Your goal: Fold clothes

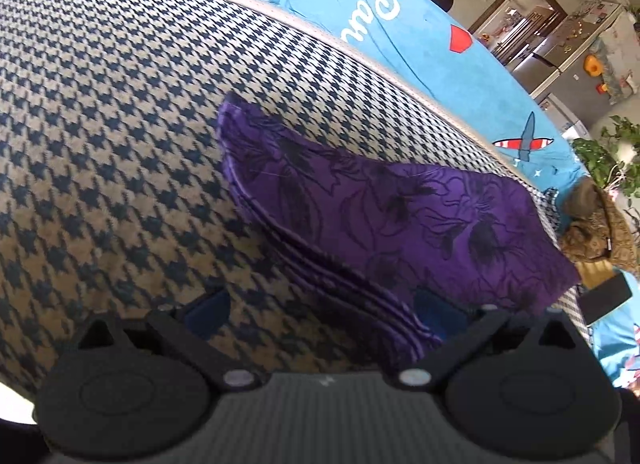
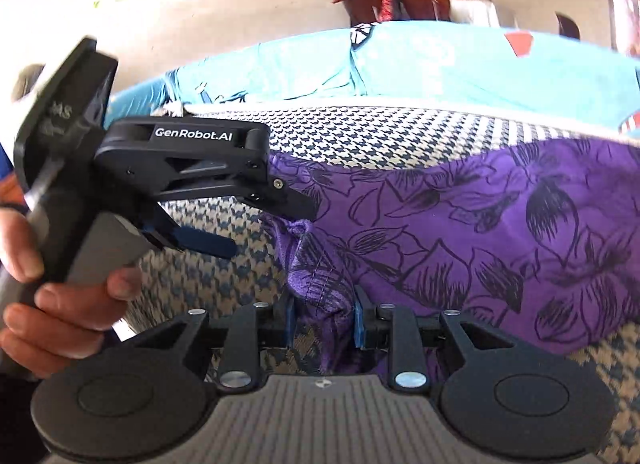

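The right gripper [image 2: 322,324] pinches the purple garment's [image 2: 480,232] bunched edge—a fold underway (seemingly); left gripper [image 1: 320,312] fingers apart.

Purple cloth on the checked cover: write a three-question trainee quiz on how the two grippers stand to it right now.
1. True or false: the left gripper has its fingers wide apart, with a folded edge of the purple cloth lying between them.
2. What sits between the blue pads of the right gripper? A) a bunched part of the purple cloth B) a phone C) nothing
3. Fill in: the purple cloth lies on a ____ cover with a dark and pale pattern.

Key: 1 true; 2 A; 3 checked. Whether the right gripper's pads actually press the cloth cannot be told from the right wrist view.
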### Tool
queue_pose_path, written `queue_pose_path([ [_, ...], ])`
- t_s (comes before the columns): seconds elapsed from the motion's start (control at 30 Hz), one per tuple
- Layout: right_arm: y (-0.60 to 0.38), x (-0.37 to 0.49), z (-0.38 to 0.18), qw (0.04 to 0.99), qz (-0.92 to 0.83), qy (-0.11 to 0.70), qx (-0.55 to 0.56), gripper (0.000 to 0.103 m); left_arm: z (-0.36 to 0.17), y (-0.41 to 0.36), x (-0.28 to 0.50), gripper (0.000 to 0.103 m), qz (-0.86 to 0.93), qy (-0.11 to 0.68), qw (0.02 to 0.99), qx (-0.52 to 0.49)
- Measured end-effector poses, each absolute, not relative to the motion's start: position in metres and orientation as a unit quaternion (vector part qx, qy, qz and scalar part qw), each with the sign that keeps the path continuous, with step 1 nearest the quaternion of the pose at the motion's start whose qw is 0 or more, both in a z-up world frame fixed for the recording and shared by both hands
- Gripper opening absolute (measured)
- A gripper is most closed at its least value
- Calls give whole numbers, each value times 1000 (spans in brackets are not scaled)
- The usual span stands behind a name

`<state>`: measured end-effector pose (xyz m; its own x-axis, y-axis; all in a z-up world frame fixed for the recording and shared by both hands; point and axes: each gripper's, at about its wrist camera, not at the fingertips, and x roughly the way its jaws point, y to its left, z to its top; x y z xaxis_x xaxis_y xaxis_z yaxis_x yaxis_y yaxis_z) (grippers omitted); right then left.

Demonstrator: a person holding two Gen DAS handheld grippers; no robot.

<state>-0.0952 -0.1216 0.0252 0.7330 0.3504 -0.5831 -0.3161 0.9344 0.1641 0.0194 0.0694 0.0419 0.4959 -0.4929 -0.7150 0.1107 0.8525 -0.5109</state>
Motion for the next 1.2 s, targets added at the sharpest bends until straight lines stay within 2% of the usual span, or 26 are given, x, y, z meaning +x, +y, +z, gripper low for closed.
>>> queue_pose_path([
  [0.13, -126, -102, 30, 928, 188, 318, 50, 27, 33, 63, 39, 103, -188, 482, 824, -230],
  [0.43, -128, -103, 29, 929, 182, 318, 47, 27, 24, 35, 81, 102, -200, 487, 821, -221],
  [0.53, -127, -101, 26, 928, 177, 324, 39, 28, 25, 26, 85, 94, -204, 483, 828, -197],
  [0.6, -125, -101, 23, 929, 175, 326, 27, 32, 26, 20, 87, 88, -205, 480, 834, -178],
  [0.73, -115, -103, 18, 930, 176, 321, -14, 41, 28, 19, 82, 69, -198, 474, 845, -150],
  [0.87, -106, -105, 14, 930, 177, 316, -54, 47, 27, 21, 81, 58, -194, 473, 848, -140],
  [0.97, -99, -104, 11, 931, 176, 310, -77, 48, 27, 24, 82, 54, -191, 475, 847, -146],
  [1.2, -83, -98, 6, 931, 172, 294, -129, 53, 27, 18, 85, 54, -191, 475, 851, -116],
])
